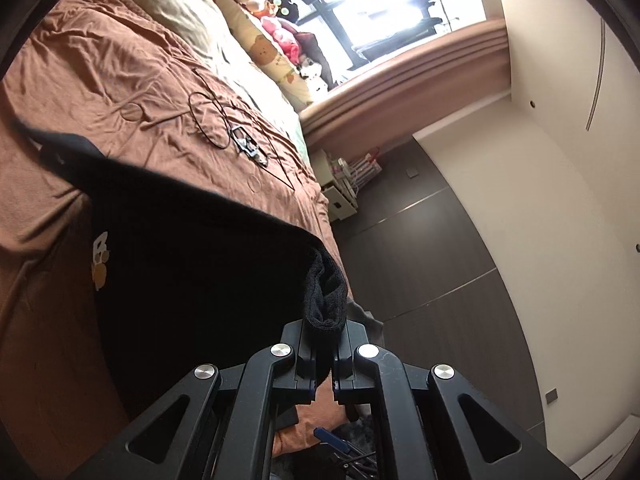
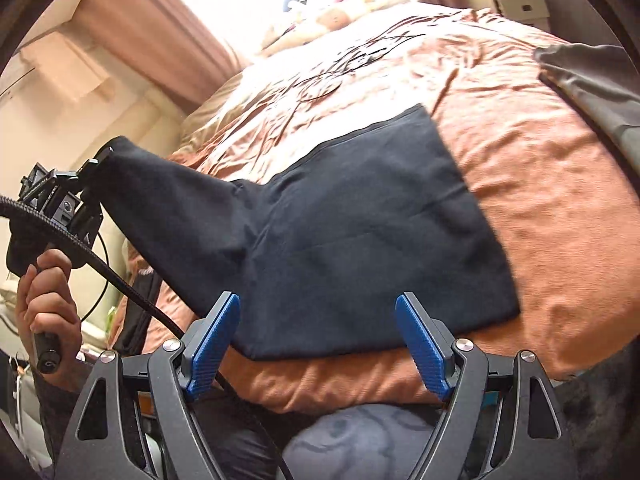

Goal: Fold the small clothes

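Sunlight from the window [image 1: 384, 4] is falling over a wide bed [image 2: 540, 184] with a rumpled brown cover. On it a dark shirt [image 2: 360, 232] is lying mostly flat. The left gripper [image 1: 324, 344] is clenching one corner and lifting it off the bed — the cloth is hanging taut. The right gripper [image 2: 316, 344] is hovering over the near hem with its jaws released, grasping nothing. To fold well, I think the lifted corner should be travelling straight across while the right one is pinning the body flat — no dragging.
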The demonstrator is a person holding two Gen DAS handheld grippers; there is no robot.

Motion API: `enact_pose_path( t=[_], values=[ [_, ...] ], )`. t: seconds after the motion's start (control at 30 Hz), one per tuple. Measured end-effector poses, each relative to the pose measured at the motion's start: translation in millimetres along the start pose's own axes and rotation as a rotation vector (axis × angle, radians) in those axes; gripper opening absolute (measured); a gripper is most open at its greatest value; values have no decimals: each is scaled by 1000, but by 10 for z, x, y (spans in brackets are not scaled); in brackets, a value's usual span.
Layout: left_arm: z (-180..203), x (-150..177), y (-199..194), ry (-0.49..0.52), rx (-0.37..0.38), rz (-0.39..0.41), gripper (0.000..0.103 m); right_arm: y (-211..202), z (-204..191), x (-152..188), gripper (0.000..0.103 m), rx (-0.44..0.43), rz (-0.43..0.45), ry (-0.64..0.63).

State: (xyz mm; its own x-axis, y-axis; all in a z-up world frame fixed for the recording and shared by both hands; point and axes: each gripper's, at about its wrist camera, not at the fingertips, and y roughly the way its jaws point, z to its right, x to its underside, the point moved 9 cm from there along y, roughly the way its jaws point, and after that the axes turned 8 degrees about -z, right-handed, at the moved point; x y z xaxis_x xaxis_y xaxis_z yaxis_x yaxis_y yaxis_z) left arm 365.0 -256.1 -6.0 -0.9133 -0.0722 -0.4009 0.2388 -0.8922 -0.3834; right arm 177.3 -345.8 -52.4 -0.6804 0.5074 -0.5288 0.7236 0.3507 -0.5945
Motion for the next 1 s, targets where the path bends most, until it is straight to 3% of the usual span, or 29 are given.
enact_pose_path(
  t=[0.2, 0.3, 0.4, 0.47, 0.77, 1.0],
  values=[
    [180, 214, 609, 48, -16, -123, 5, -165, 58, 273, 79, 32, 33, 56],
    [147, 472, 958, 85, -82, -231, 8, -235, 114, 366, 79, 46, 31, 80],
    [95, 715, 1170, 97, -73, -320, 51, -235, 185, 385, 79, 52, 23, 91],
    [46, 787, 1177, 103, -78, -328, 60, -240, 214, 388, 79, 64, 14, 86],
    [-519, 733, 877, 101, -278, -316, 60, 51, 236, 242, 79, 139, -66, -22],
    [-1088, 797, 648, 41, -390, -338, 60, 424, 99, 28, 79, 211, -148, -199]
  ],
)
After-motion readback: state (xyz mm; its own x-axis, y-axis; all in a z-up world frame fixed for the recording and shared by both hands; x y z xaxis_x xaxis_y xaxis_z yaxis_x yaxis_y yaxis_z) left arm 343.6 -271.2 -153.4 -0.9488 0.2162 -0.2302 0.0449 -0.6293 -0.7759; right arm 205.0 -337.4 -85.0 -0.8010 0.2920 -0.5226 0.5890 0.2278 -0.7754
